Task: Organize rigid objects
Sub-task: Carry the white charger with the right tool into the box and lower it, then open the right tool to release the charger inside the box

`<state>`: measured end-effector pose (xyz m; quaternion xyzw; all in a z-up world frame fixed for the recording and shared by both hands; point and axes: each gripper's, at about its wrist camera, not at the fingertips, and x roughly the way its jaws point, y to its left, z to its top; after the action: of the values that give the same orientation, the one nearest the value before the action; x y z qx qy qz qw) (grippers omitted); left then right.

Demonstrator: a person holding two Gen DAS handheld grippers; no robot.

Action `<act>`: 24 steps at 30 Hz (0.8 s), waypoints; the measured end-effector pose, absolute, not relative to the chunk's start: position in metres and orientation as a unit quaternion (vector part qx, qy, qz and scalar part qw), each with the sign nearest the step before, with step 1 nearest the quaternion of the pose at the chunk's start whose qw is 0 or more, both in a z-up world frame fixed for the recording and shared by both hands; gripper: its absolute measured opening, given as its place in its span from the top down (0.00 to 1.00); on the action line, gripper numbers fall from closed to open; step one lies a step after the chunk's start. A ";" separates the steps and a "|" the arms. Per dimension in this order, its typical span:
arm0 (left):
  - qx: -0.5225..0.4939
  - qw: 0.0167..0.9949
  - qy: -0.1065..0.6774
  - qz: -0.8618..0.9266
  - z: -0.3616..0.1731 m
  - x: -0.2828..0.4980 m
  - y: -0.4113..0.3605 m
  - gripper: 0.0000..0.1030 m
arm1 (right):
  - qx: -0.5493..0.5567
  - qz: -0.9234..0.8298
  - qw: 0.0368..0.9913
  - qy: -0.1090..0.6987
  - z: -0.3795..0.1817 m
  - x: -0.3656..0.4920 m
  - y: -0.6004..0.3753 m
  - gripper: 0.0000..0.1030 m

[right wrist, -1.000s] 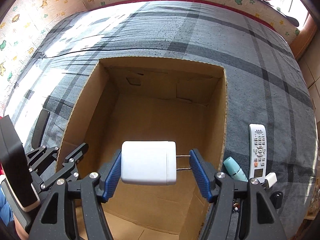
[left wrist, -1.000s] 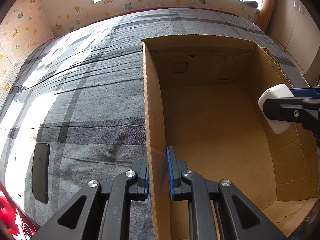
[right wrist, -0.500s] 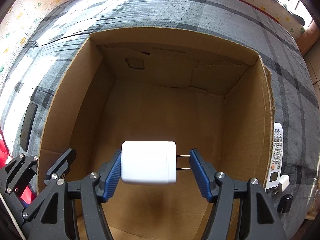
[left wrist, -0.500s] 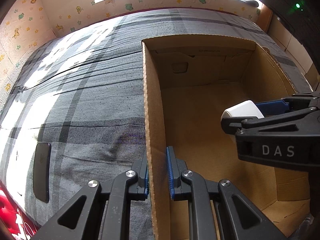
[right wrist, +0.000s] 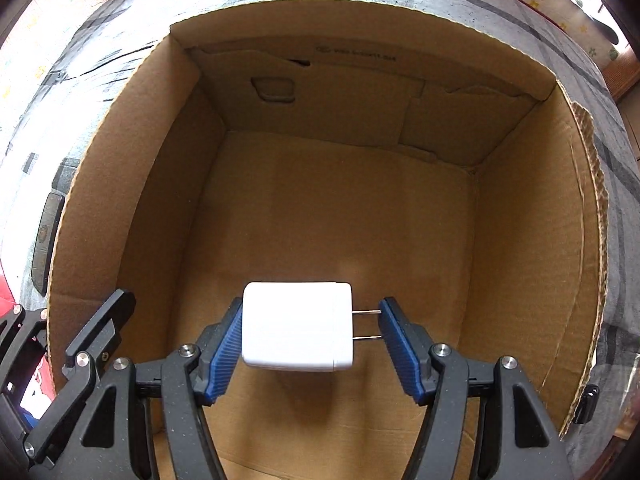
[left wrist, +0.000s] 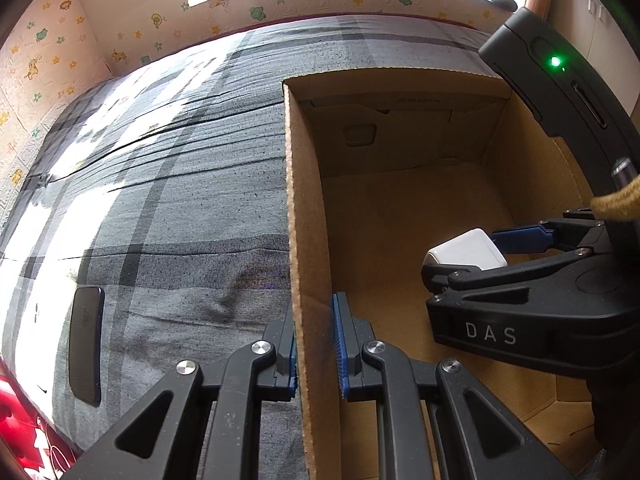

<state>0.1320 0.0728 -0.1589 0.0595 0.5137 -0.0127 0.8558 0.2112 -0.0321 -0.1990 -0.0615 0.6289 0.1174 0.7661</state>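
Observation:
An open cardboard box [left wrist: 304, 200] stands on a grey plaid bedspread; it also shows in the right wrist view [right wrist: 592, 208]. My left gripper [left wrist: 316, 356] is shut on the box's left wall, one finger on each side. My right gripper [right wrist: 312, 334] is shut on a white plug adapter [right wrist: 296, 332], with the prongs against the right pad. It holds the adapter inside the box, above the bare floor. The adapter [left wrist: 464, 250] and right gripper also show in the left wrist view.
A dark phone [left wrist: 84, 344] lies on the bedspread left of the box; it also shows in the right wrist view [right wrist: 46, 240]. A padded wall with cartoon prints [left wrist: 280, 4] runs along the far side. Something red [left wrist: 24, 436] lies at the near left.
My right gripper has carried the adapter over the box's right wall and down into the box. The left gripper has kept its hold on the left wall.

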 end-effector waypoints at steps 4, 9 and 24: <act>0.056 0.855 0.515 -0.013 -0.160 0.132 0.072 0.85 | -0.056 0.120 0.773 0.621 -0.197 0.212 -0.035 0.31; 0.057 0.856 0.515 -0.010 -0.160 0.132 0.073 0.85 | -0.062 0.123 0.780 0.611 -0.185 0.212 -0.039 0.29; 0.055 0.856 0.514 -0.010 -0.160 0.131 0.073 0.85 | -0.094 0.098 0.809 0.572 -0.143 0.193 -0.037 0.26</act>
<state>0.1312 0.0734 -0.1596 0.0548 0.5142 -0.0098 0.8559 0.1928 -0.0366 -0.1428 -0.0937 0.5724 0.0985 0.8086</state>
